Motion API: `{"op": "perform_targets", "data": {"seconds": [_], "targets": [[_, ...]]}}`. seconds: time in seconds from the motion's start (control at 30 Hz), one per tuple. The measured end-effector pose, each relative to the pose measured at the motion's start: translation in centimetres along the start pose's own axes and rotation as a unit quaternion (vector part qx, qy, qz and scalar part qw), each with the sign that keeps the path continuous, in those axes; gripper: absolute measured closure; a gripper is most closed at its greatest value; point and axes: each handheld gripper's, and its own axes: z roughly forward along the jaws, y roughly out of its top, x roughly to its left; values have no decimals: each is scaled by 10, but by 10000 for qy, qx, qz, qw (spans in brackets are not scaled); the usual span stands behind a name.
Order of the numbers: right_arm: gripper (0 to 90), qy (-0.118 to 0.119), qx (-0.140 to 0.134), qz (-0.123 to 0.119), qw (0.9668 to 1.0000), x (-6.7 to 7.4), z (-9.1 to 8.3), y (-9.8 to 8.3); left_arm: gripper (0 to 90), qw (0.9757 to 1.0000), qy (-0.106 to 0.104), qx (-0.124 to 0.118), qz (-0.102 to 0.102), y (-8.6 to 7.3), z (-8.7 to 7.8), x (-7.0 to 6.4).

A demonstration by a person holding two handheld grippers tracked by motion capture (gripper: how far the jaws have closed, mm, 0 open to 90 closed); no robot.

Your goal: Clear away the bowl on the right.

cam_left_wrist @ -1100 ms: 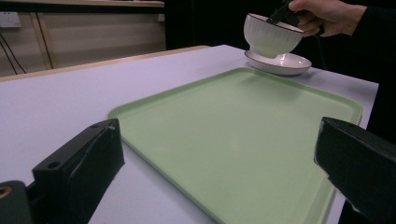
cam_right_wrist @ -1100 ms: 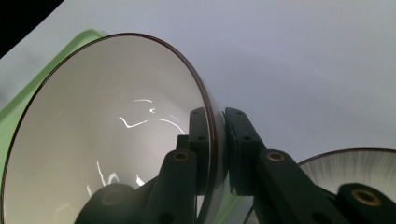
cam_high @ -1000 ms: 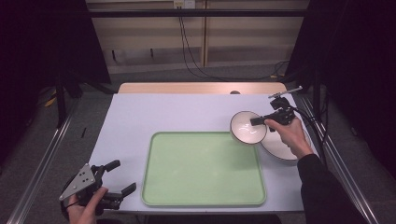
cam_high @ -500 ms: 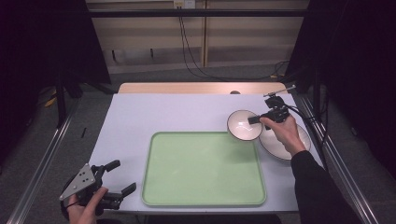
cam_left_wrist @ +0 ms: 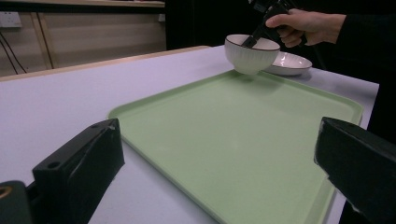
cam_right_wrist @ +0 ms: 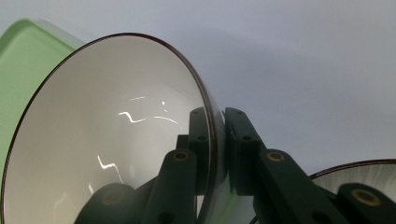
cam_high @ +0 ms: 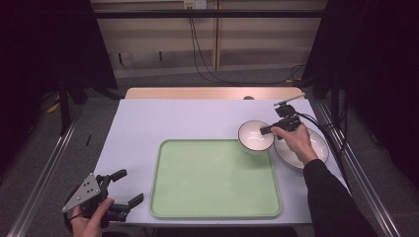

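A white bowl (cam_high: 255, 136) with a dark rim hangs just above the far right corner of the green tray (cam_high: 212, 180). My right gripper (cam_high: 267, 130) is shut on its rim, one jaw inside and one outside, as the right gripper view shows on the bowl (cam_right_wrist: 107, 135) and gripper (cam_right_wrist: 217, 149). The left gripper view has the bowl (cam_left_wrist: 251, 52) lifted clear of the tray (cam_left_wrist: 243, 140). A white plate (cam_high: 312, 148) lies on the table to the right of the bowl. My left gripper (cam_high: 129, 186) stands open near the table's front left corner, holding nothing.
The table (cam_high: 163, 123) has a pale lilac cover and a wooden strip along the far edge. Metal rails run along both sides of the table. Cables hang against the back wall. The plate (cam_left_wrist: 290, 63) sits behind the bowl in the left gripper view.
The right gripper has carried the bowl off the plate, leftward and a little away from the person, to the tray's far right corner. The left gripper has stayed put.
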Motion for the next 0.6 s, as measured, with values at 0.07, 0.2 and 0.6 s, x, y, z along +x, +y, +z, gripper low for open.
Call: {"op": "perform_targets", "data": {"seconds": [0.07, 0.2, 0.6], "targets": [[818, 18, 18, -23, 10000, -2, 3, -1, 13, 10000, -10, 1, 5, 0, 0, 0], [817, -35, 64, 45, 10000, -3, 6, -2, 13, 10000, -1, -19, -21, 0, 0, 0], [817, -82, 130, 0, 9999, -5, 9, -4, 14, 10000, -7, 4, 4, 0, 0, 0]]}}
